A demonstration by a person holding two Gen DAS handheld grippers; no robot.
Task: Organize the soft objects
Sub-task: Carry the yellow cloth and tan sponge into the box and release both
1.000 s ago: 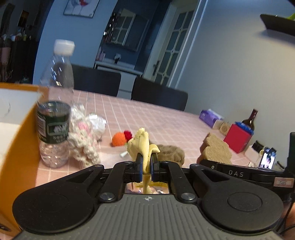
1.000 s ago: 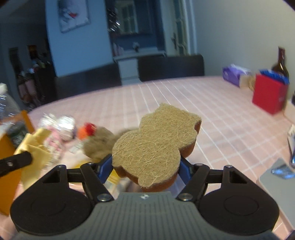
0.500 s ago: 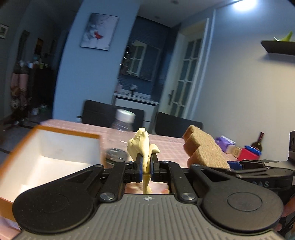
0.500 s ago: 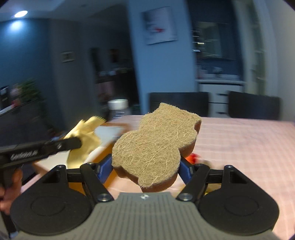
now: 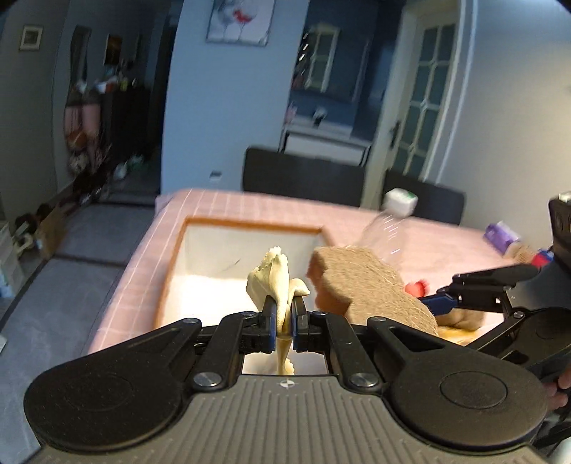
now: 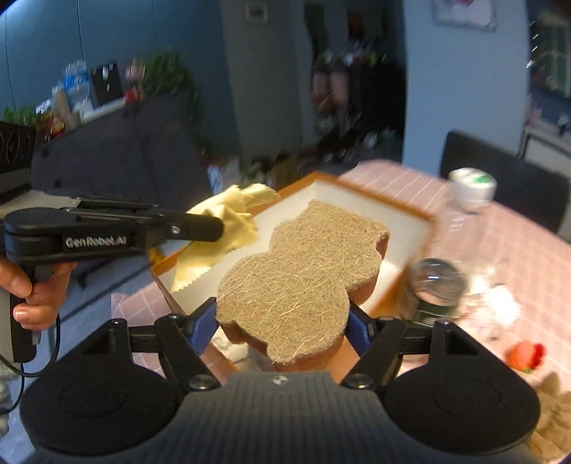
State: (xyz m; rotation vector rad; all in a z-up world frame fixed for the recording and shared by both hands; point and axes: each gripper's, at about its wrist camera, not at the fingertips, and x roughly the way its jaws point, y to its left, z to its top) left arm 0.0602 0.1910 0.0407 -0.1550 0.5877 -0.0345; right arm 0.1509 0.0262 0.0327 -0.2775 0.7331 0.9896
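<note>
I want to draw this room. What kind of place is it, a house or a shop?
Most likely a home's dining room. A table with a pink checked tablecloth has dark dining chairs behind it, a framed picture hangs on the blue wall, and a white glass-paned door leads out.

Pink checked table [image 5: 214, 203] with orange-rimmed box [image 5: 249, 225], bottle [image 6: 433, 285], red knit ball [image 6: 526, 355]

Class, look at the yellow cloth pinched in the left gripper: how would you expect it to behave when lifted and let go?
The yellow cloth probably is floppy: it droops and folds beyond the left gripper. It seems light, since a narrow pinch holds it. Released over the orange-rimmed box, it would likely crumple, not roll.
</note>
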